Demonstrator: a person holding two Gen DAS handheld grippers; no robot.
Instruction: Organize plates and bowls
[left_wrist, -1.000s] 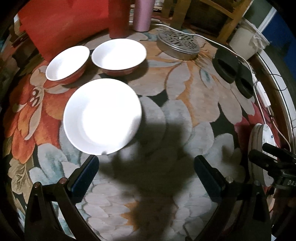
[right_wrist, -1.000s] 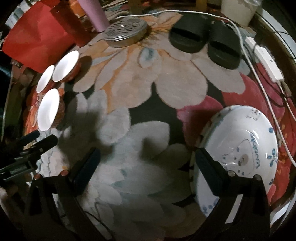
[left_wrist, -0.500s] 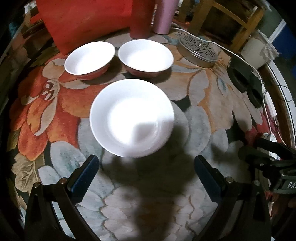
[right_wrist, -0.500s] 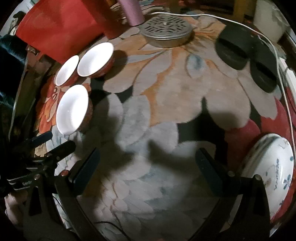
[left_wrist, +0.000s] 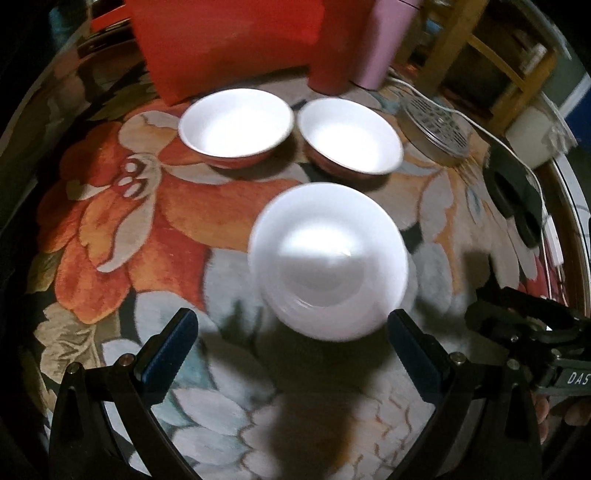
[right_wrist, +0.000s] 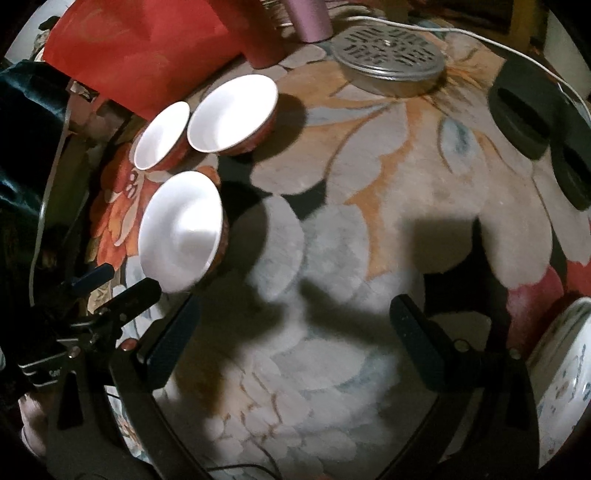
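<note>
We are seeing three white bowls sitting on floral rug (left_wrist: 155, 236) — nearest bowl (left_wrist: 328, 262) lying just ahead of left gripper (left_wrist: 291, 343), other two bowls (left_wrist: 236, 127) (left_wrist: 351, 136) sitting side by side behind it. Patterned plate (right_wrist: 565, 376) resting right of right gripper (right_wrist: 295, 339). Both grippers hovering with jaws spread wide — gripping nothing.

Three white bowls (right_wrist: 181, 230) on floral rug (right_wrist: 369, 166), right tongs (right_wrist: 291, 336) spread above it
</note>
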